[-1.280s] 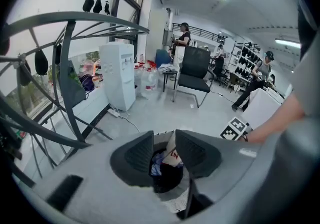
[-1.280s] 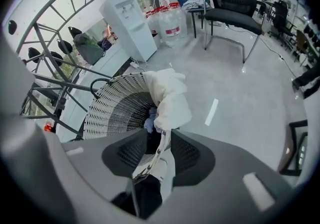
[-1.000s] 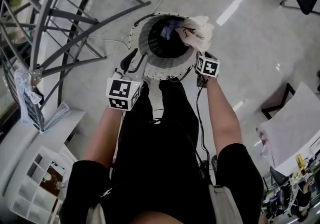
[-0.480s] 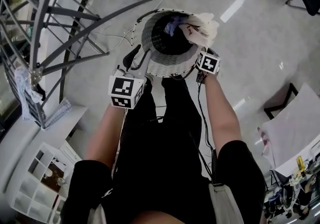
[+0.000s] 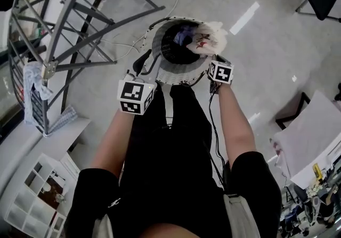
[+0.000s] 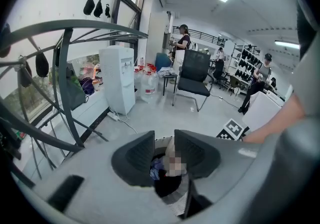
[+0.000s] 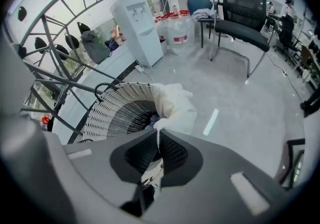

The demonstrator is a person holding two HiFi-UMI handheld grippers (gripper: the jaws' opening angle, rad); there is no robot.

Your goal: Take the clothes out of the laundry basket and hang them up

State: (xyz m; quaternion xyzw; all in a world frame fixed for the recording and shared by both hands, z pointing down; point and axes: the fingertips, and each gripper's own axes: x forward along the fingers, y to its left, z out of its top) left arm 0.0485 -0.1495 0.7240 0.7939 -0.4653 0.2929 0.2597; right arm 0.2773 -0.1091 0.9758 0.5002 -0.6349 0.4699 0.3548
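A: Holding anything yet?

B: Yes. My right gripper (image 7: 156, 143) has just been closing, and its jaws now pinch an edge of the white garment (image 7: 175, 105), which drapes over the far right rim of the basket (image 7: 112, 107). I grip the edge so the rest can trail free as it lifts out.

A: And the left?

B: My left gripper (image 6: 164, 155) is half open with nothing gripped. It hovers over the near left of the basket, ready, I judge, to catch a second corner. The rack (image 5: 64, 24) stands to the left for hanging.
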